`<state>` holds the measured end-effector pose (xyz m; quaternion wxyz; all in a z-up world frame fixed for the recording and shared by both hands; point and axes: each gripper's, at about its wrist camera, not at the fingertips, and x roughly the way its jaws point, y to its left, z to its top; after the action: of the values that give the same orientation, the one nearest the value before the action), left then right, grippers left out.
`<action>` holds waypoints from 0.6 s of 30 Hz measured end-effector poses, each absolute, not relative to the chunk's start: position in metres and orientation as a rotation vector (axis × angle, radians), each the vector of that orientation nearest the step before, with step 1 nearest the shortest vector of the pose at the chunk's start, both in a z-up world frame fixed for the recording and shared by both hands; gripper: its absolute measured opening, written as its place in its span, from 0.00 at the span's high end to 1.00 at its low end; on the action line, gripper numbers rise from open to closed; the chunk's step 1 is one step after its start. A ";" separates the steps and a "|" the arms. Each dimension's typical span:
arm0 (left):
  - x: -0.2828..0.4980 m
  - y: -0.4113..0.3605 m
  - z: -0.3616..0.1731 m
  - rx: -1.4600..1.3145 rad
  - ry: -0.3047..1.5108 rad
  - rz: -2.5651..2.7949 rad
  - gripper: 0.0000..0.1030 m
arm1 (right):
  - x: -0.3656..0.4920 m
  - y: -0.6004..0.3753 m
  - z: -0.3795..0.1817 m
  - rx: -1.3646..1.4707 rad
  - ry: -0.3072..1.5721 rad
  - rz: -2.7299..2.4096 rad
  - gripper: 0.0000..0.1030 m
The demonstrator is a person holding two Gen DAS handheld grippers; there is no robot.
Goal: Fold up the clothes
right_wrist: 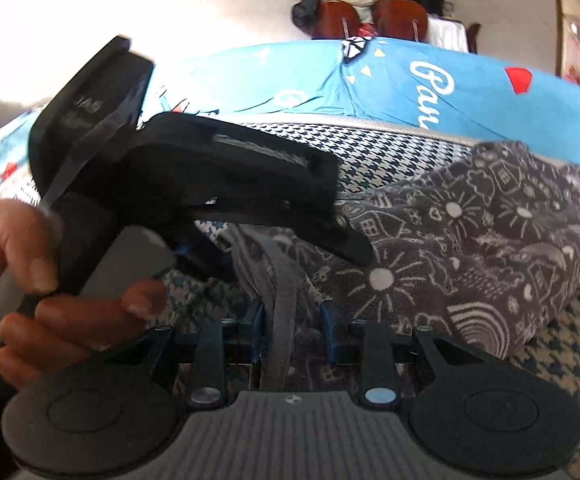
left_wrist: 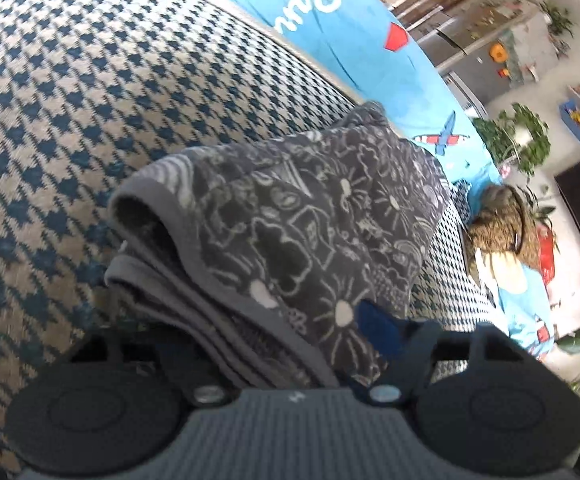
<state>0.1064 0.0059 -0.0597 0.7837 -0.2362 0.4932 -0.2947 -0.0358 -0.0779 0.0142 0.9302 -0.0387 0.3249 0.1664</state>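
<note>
Right gripper (right_wrist: 291, 332) fingers pinching grey patterned garment (right_wrist: 469, 248), houndstooth sofa (left_wrist: 90, 120) beneath

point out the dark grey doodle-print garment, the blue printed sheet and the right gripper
dark grey doodle-print garment (left_wrist: 309, 216), left wrist view, folded top layer
blue printed sheet (right_wrist: 489, 96), right wrist view, flat part beside the white lettering
right gripper (right_wrist: 291, 332), right wrist view, between its blue fingertips

Soft matt printed garment (left_wrist: 309, 216) on coarse woven houndstooth cloth (left_wrist: 90, 100)

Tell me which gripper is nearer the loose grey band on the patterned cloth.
Right. The band runs between the right gripper's fingers; the left gripper sits just beyond it, higher on the cloth.
</note>
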 end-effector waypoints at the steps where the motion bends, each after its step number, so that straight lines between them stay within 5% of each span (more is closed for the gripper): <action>1: 0.106 0.005 -0.058 -0.497 1.058 -0.640 0.33 | -0.038 -0.077 0.014 -0.094 0.660 0.346 0.65; 8: 0.109 0.012 -0.055 -0.530 1.066 -0.666 0.34 | -0.046 -0.064 0.005 -0.234 0.608 0.388 0.36; 18: 0.114 0.013 -0.057 -0.520 1.098 -0.644 0.32 | -0.036 -0.036 -0.027 -0.458 0.608 0.297 0.39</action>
<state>0.1141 0.0131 -0.0565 0.7728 -0.2400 0.5067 -0.2974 -0.0355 -0.0357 -0.0273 0.9178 -0.2228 0.2954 0.1443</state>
